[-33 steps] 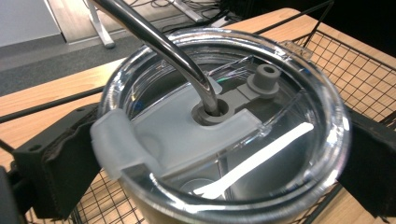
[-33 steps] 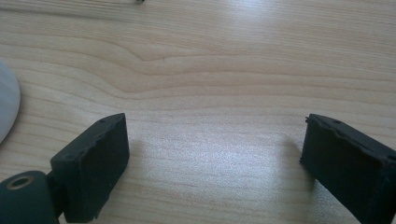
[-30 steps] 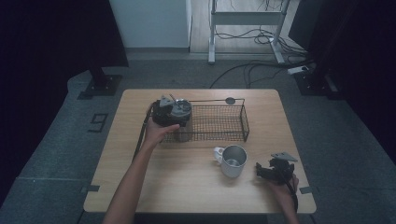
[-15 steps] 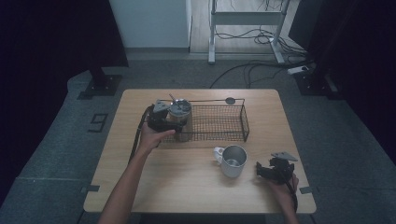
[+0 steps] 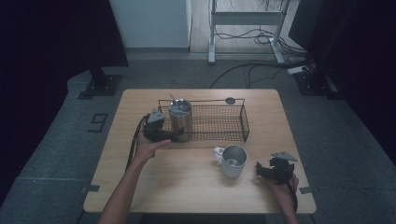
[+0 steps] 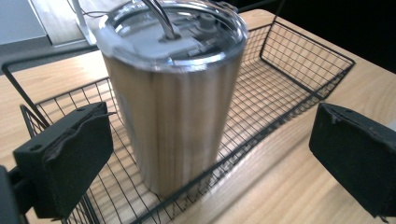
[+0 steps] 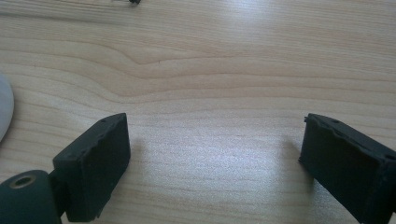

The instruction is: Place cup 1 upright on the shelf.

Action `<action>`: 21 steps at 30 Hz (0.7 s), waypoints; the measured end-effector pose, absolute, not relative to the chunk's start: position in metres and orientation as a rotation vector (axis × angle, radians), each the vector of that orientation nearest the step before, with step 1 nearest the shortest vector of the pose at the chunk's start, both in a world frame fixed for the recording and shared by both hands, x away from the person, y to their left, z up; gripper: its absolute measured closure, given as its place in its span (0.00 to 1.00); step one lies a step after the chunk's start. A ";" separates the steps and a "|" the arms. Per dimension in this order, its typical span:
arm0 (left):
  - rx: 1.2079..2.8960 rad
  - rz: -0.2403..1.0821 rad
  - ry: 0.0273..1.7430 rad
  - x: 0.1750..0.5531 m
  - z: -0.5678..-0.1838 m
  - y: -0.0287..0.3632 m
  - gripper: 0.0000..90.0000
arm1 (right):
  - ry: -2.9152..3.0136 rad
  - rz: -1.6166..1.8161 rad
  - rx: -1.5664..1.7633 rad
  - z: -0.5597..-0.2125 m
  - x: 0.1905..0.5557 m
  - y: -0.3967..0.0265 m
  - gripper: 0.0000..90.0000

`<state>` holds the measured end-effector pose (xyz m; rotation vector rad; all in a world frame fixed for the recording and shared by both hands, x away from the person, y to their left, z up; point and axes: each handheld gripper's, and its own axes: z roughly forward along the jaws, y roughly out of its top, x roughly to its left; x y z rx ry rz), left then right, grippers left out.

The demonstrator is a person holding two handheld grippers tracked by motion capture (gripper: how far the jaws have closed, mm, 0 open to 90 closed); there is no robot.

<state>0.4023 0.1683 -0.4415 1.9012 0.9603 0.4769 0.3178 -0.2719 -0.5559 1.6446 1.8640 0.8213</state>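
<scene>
Tumbler [image 6: 173, 98]: brushed steel, clear lid, metal straw, upright in left end of the wire basket [image 5: 233, 122] on the table [image 5: 187, 186]. Left gripper [image 5: 175, 135] jaws apart, just outside the basket beside it. Right gripper [image 5: 261, 170] jaws apart, near a steel mug [image 5: 232, 161].

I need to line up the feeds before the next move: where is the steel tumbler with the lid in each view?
High view: the tumbler stands in the left end of the wire basket, beside the left gripper.
Left gripper view: the tumbler is centre frame, between the open jaws.
Right gripper view: not in it.
Shared landmark: the wire basket.
</scene>
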 end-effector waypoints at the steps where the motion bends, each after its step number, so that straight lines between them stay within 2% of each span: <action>1: 1.902 0.476 0.957 0.399 -0.442 0.169 0.00 | 1.863 0.821 1.645 -0.556 0.318 -0.272 0.09; 12: 1.905 0.425 0.916 0.355 -0.446 0.177 0.01 | 1.862 0.821 1.646 -0.556 0.318 -0.272 0.09; 21: 1.909 0.400 0.921 0.324 -0.466 0.184 0.03 | 1.860 0.821 1.647 -0.556 0.318 -0.272 0.10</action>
